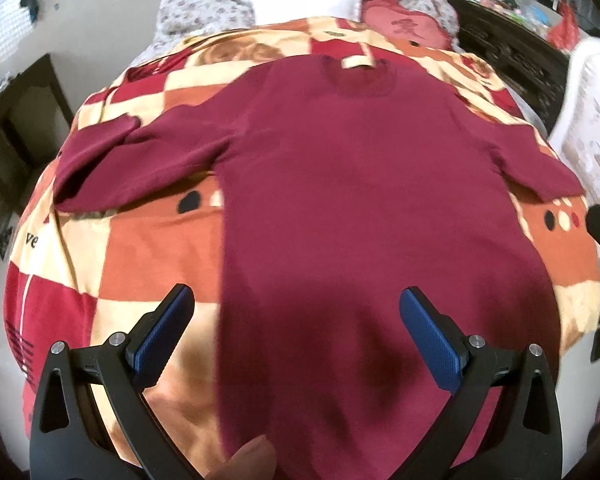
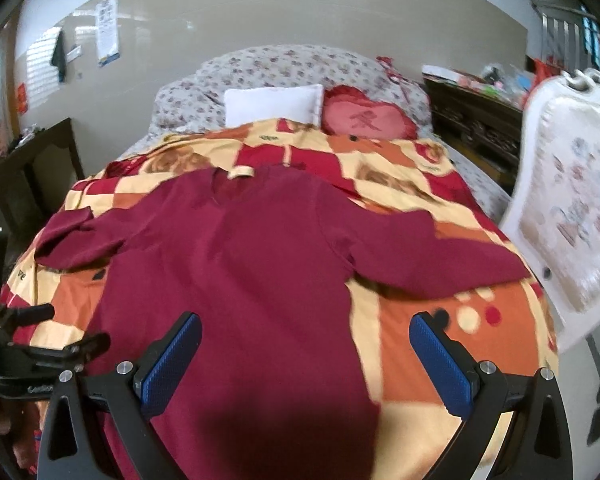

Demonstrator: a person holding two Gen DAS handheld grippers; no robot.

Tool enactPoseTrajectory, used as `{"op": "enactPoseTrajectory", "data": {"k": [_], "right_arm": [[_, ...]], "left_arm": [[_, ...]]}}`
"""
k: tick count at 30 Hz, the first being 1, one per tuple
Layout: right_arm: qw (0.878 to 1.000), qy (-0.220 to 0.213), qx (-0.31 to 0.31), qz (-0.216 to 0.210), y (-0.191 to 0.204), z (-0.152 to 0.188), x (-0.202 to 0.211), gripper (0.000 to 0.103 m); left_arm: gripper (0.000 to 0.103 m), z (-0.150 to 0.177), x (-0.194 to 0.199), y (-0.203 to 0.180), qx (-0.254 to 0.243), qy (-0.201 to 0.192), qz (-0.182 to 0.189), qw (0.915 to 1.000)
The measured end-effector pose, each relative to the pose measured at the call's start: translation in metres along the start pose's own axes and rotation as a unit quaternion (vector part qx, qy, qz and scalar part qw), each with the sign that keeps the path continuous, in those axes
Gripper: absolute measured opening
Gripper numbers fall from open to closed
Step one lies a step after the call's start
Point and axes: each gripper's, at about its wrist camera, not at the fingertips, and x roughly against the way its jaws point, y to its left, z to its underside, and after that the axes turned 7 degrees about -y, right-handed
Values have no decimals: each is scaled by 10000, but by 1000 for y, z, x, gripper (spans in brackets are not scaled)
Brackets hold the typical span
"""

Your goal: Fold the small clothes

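Note:
A dark red T-shirt (image 1: 360,184) lies spread flat on the checked bed cover (image 1: 148,256), collar at the far end, both sleeves out to the sides. My left gripper (image 1: 296,316) is open and empty, hovering over the shirt's lower left part near the hem. The shirt also shows in the right wrist view (image 2: 240,280). My right gripper (image 2: 306,344) is open and empty above the shirt's lower right edge. The left gripper's body (image 2: 40,356) shows at the left edge of the right wrist view.
A white pillow (image 2: 274,108) and a red heart cushion (image 2: 368,118) lie at the bed's head. A dark cabinet (image 2: 476,120) stands on the right. A white padded chair back (image 2: 572,208) stands close at the right. A dark side table (image 2: 32,160) is on the left.

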Motion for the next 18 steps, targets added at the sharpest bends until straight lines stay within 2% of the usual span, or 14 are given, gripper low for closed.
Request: {"op": "enactPoseTrajectory", "data": {"k": [3, 6, 9, 11, 13, 16, 18], "right_arm": [[9995, 231, 225, 50, 14, 5, -41, 103], [9982, 524, 273, 67, 20, 12, -82, 103], [9968, 732, 289, 103, 22, 26, -112, 103], [9938, 1078, 253, 104, 21, 42, -132, 103], [9918, 1260, 190, 58, 16, 52, -142, 103], [9919, 1265, -90, -80, 4, 52, -144, 103], [9920, 1257, -83, -91, 4, 54, -145, 103]], "left_arm": [[103, -5, -12, 21, -63, 20, -147, 9999], [103, -15, -23, 48, 39, 96, -95, 9999], [103, -26, -39, 80, 12, 62, -381, 9993], [103, -26, -57, 99, 150, 206, -268, 9993], [103, -20, -78, 113, 289, 338, -314, 9985], [103, -3, -101, 119, 475, 597, -442, 9961], [103, 5, -97, 119, 514, 304, -547, 9967]]}}
